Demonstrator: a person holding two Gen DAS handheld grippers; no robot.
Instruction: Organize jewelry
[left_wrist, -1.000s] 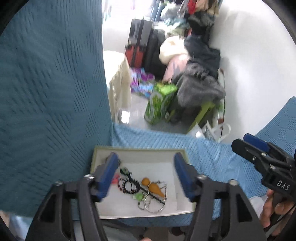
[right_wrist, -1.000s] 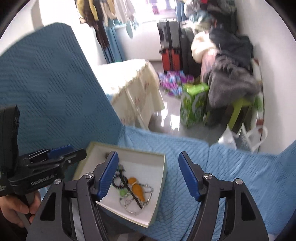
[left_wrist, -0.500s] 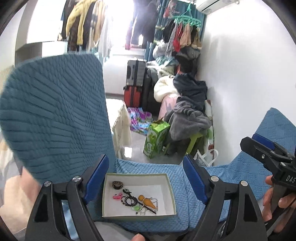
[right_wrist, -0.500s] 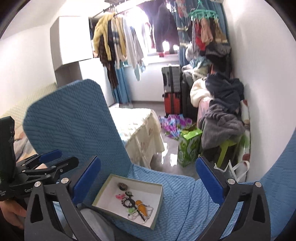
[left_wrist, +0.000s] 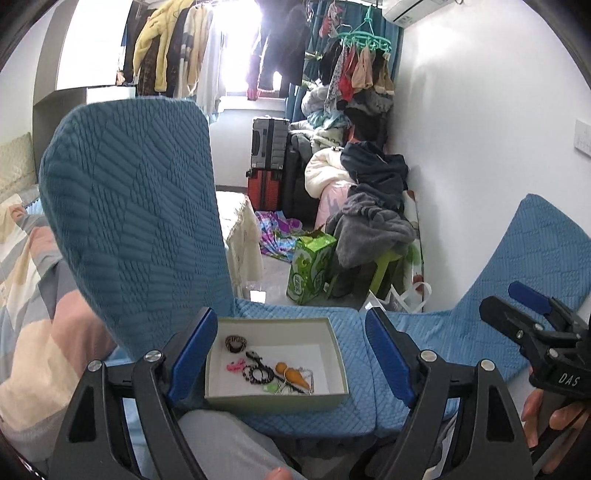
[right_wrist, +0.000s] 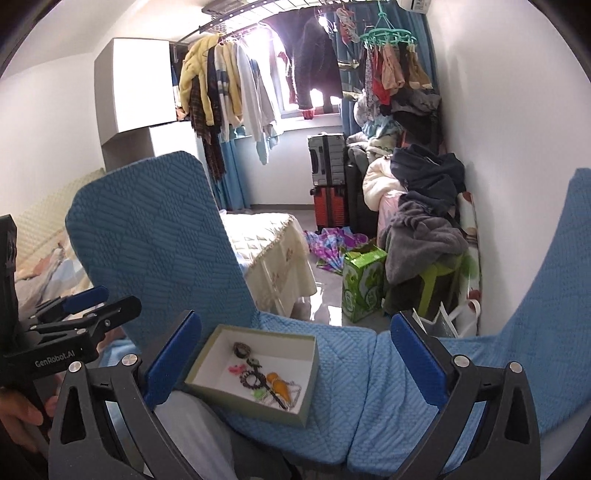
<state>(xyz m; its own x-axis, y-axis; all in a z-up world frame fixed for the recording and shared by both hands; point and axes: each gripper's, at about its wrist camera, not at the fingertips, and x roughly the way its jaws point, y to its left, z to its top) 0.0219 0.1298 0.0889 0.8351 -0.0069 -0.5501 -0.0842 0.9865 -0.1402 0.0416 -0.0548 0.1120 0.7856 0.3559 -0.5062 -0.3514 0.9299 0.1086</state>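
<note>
A shallow white box (left_wrist: 275, 400) lies on a blue quilted seat. Inside it are a dark ring (left_wrist: 235, 342), a pink piece (left_wrist: 236, 366), a black bead bracelet (left_wrist: 257, 374), an orange carrot pendant (left_wrist: 293, 374) and a silver chain. My left gripper (left_wrist: 291, 314) hangs above and back from the box, wide open and empty. My right gripper (right_wrist: 295, 318) is also wide open with nothing between its pads, and looks down on the same box (right_wrist: 243, 404) from its right. Each gripper shows at the edge of the other's view: right gripper (left_wrist: 517, 308), left gripper (right_wrist: 105, 302).
A tall blue chair back (left_wrist: 129, 221) rises left of the box, and another blue cover (left_wrist: 535, 251) lies at the right. Beyond are a cream-covered bed (right_wrist: 269, 236), a green carton (left_wrist: 310, 266), suitcases (left_wrist: 267, 162) and piled clothes (left_wrist: 373, 221). A grey-clad leg (left_wrist: 229, 443) lies below the box.
Both grippers have drawn back and up from the box, and their jaws have spread wider. The box now looks smaller and much more of the room shows.
</note>
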